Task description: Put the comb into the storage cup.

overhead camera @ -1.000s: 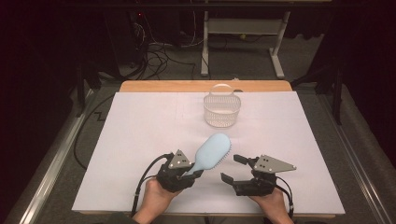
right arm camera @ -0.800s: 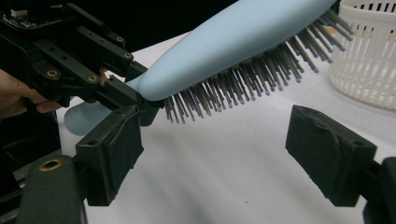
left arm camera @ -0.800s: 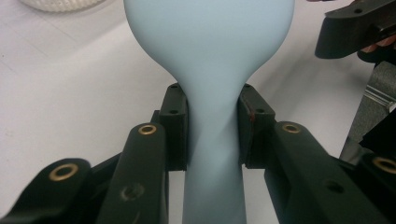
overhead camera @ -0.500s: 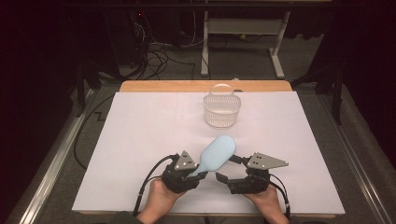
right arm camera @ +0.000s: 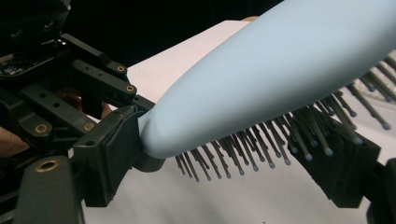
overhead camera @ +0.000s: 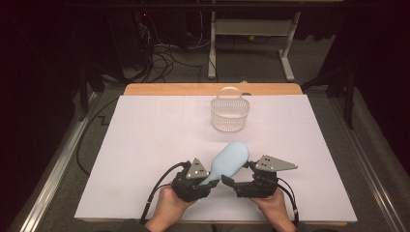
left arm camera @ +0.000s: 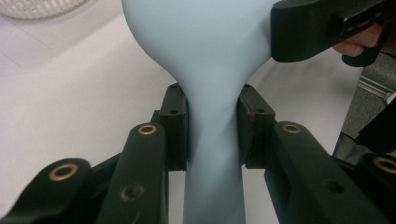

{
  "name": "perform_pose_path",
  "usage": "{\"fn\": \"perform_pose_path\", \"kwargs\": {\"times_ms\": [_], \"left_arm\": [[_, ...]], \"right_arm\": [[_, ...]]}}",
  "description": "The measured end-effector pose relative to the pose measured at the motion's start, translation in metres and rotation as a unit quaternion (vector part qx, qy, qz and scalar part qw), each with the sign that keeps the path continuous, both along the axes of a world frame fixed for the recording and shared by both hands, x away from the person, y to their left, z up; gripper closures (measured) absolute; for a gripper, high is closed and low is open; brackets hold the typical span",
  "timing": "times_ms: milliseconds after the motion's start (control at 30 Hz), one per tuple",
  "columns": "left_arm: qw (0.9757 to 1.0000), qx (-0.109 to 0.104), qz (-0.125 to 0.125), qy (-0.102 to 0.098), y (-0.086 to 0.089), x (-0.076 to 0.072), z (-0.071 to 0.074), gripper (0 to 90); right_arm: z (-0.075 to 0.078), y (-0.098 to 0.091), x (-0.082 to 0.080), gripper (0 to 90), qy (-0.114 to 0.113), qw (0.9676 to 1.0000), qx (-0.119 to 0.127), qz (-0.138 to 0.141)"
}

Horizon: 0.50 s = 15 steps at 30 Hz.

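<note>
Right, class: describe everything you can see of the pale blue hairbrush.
The hairbrush is pale blue, smooth and matte, plastic by its look, with a broad oval head narrowing to a slim handle. Dark bristles with small light tips point down from the head. It is held above the white table, head angled toward the basket. The left gripper clamps its handle; the right gripper has its jaws around the head, one pad beside the bristles.

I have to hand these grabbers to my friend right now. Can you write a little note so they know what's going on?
Left gripper: shut on the light blue hairbrush at its handle, lifted off the table.
Right gripper: its jaws straddle the brush head, bristles between them; grip not clear.
White basket: farther back on the white table, nothing visible inside.
Done: brush picked up.
Left: probably pass it to the right gripper, then into the basket.
</note>
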State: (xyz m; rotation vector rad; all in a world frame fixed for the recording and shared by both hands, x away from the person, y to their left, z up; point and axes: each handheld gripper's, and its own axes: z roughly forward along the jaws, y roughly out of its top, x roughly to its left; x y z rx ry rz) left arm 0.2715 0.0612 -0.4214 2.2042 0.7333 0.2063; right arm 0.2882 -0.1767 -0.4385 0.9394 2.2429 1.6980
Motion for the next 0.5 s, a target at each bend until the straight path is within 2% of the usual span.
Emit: {"fn": "perform_pose_path", "kwargs": {"times_ms": [200, 333, 500], "left_arm": [[1.0000, 0.000, 0.004, -0.004, -0.0032, -0.0009, 0.0014, 67.2], [0.9998, 0.007, 0.003, -0.016, -0.0065, -0.0037, 0.0034, 67.1], [0.9998, 0.005, 0.001, -0.021, -0.0080, -0.0051, 0.0061, 67.0]], "right_arm": [[0.0042, 0.0010, 0.0017, 19.4, 0.008, 1.0000, 0.003, -0.004], [0.0052, 0.0024, 0.0028, 20.0, 0.015, 0.9999, 0.003, -0.003], [0.0082, 0.0025, 0.0042, 21.7, 0.022, 0.9997, 0.010, -0.002]]}}
